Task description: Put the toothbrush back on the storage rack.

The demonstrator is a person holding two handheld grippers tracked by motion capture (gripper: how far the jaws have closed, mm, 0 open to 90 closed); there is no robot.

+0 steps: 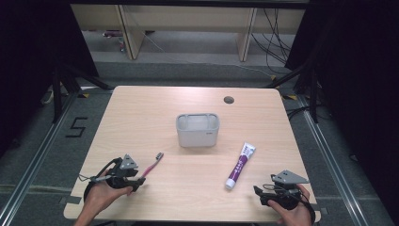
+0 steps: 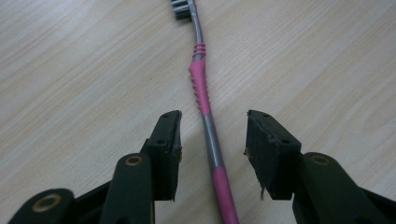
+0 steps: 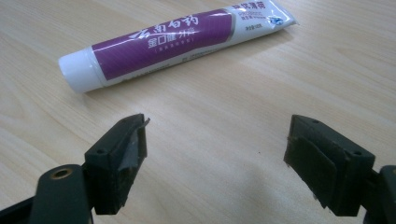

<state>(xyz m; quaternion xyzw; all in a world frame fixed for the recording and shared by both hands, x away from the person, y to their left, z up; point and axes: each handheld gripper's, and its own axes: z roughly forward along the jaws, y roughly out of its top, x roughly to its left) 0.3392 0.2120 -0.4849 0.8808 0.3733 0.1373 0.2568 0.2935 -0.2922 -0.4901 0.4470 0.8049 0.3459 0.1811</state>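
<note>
The surface [image 1: 188, 188] is pale wood with rounded corners and a small round cable hole [image 1: 229, 100] at its far edge; around it lie grey floor, dark curtains at both sides, a taped "5" [image 1: 76, 127] on the floor to the left, and wooden legs and loose cables beyond. The left claw [image 1: 139, 181] sits near the front left corner, its jaws partly open and straddling the toothbrush [image 2: 205, 116]: the grey-and-pink handle runs between the pads with a gap on each side, neither pad pressing it. The bristle head points away from that claw and is cut off at the top of the left gripper view. The right claw [image 1: 257, 190] rests near the front right corner, jaws wide apart with bare wood between them. The toothpaste [image 3: 163, 42], a purple-and-white tube, lies flat just ahead of it, white cap toward the claw; its print is too small to read. A grey bin [image 1: 197, 130] stands well beyond both claws, mid-surface; nothing can be made out inside it.
</note>
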